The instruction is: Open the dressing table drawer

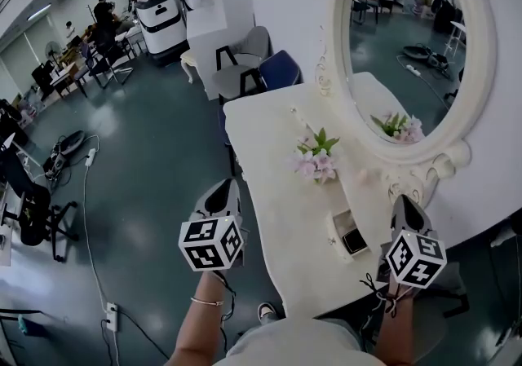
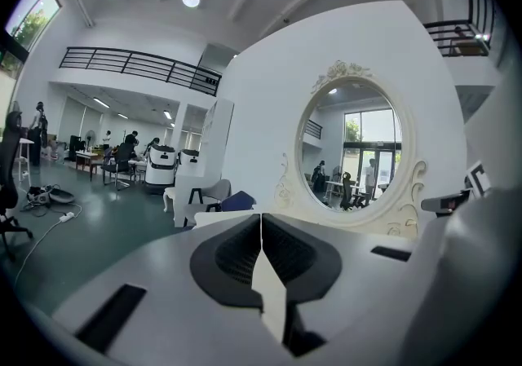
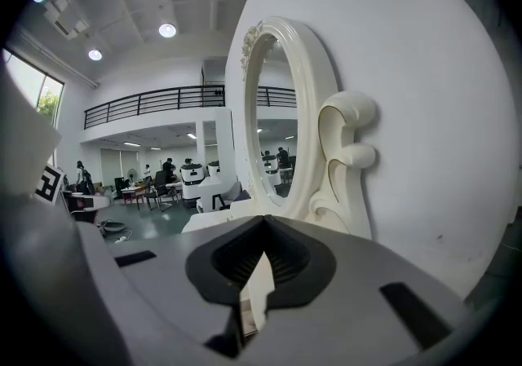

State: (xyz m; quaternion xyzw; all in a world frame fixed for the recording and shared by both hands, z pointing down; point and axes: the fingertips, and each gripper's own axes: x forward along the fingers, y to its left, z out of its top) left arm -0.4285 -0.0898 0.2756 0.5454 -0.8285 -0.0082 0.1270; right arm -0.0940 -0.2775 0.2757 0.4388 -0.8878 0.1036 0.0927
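Head view: my left gripper [image 1: 222,190] beside the white dressing table [image 1: 269,136] and my right gripper [image 1: 406,205] over its top, both closed, empty. Drawer hidden under the tabletop. Between them, a small open box [image 1: 334,234] holds a dark object [image 1: 354,240].

Dressing table top [image 1: 277,185] and carved mirror frame [image 3: 316,112] are finished in smooth cream paint with a slight gloss; the floor [image 1: 155,160] is seen polished and reflective.

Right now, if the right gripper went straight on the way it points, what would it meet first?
Probably the mirror frame's carved base, just beyond the shut fingers of the right gripper; depth is hard to judge.
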